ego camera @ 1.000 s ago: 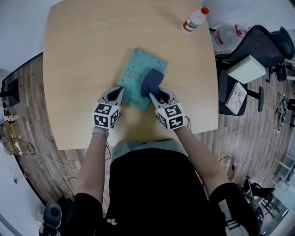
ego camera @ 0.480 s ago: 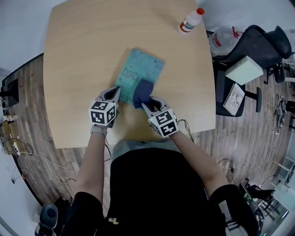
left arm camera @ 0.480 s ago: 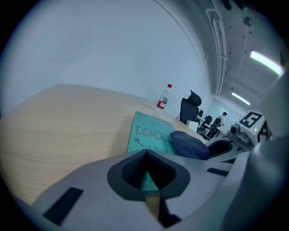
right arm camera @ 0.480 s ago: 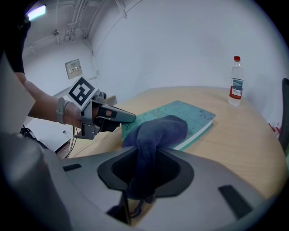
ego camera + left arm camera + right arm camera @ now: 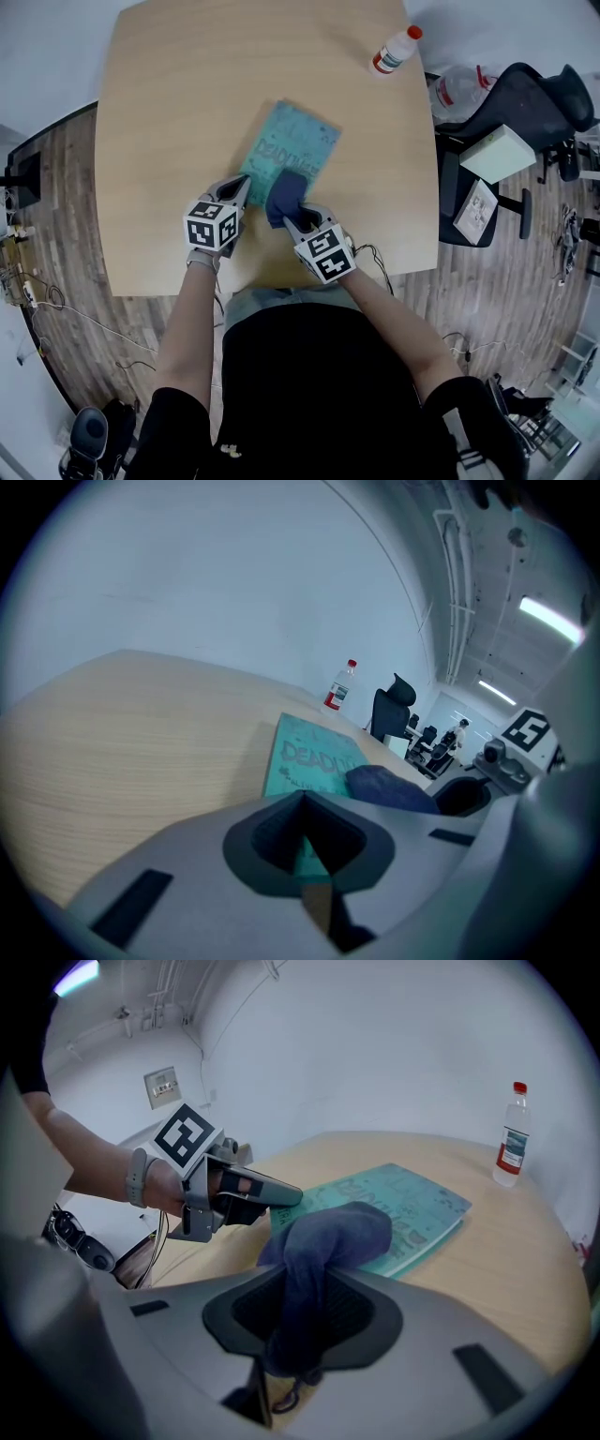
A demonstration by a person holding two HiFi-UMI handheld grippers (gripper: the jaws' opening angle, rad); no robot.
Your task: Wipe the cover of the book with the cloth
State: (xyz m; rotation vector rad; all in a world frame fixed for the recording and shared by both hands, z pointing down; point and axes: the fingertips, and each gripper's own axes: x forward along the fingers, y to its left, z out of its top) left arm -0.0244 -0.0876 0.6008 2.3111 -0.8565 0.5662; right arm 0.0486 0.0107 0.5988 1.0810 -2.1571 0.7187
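Note:
A teal book [image 5: 292, 145] lies slanted on the wooden table [image 5: 169, 141]. A dark blue cloth [image 5: 285, 194] rests on the near part of its cover, and my right gripper [image 5: 292, 218] is shut on it. In the right gripper view the cloth [image 5: 328, 1232] bunches out between the jaws over the book [image 5: 412, 1199]. My left gripper [image 5: 241, 187] sits at the book's near left corner, shut, and a sliver of teal shows between its jaws in the left gripper view. That view also shows the book [image 5: 314, 757] and the cloth [image 5: 384, 787] just ahead.
A small white bottle with a red cap [image 5: 394, 50] stands at the table's far right corner. Right of the table are a black office chair [image 5: 534, 89], a white box [image 5: 499, 141] and a clear bag. Cables lie on the wooden floor at the left.
My right gripper has dragged the cloth across the cover towards me and leftwards, from the book's right side to its near end. The left gripper has stayed at the book's corner.

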